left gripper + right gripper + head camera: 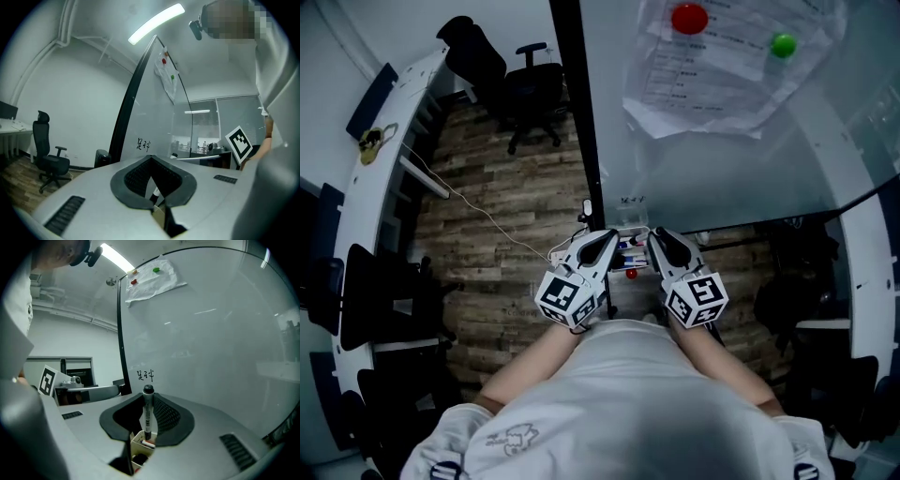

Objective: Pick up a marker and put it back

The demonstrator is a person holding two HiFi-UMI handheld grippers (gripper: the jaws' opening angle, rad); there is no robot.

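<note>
Grips the marker (147,416) upright in the right claw (148,397), lower end at the mouth of the white holder (139,440), apparently picked up already with only lowering and letting go left; shows the left claw (152,161) pressed together, empty, beside the holder.

Black marker (147,414), red magnet (689,18)

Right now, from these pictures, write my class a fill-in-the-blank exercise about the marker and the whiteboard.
1. The marker is clamped in the ___ hand-held gripper.
2. The marker stands ___ near the white holder.
3. The papers on the whiteboard are held by a red magnet and a ___ magnet.
Missing words: right; upright; green.
</note>
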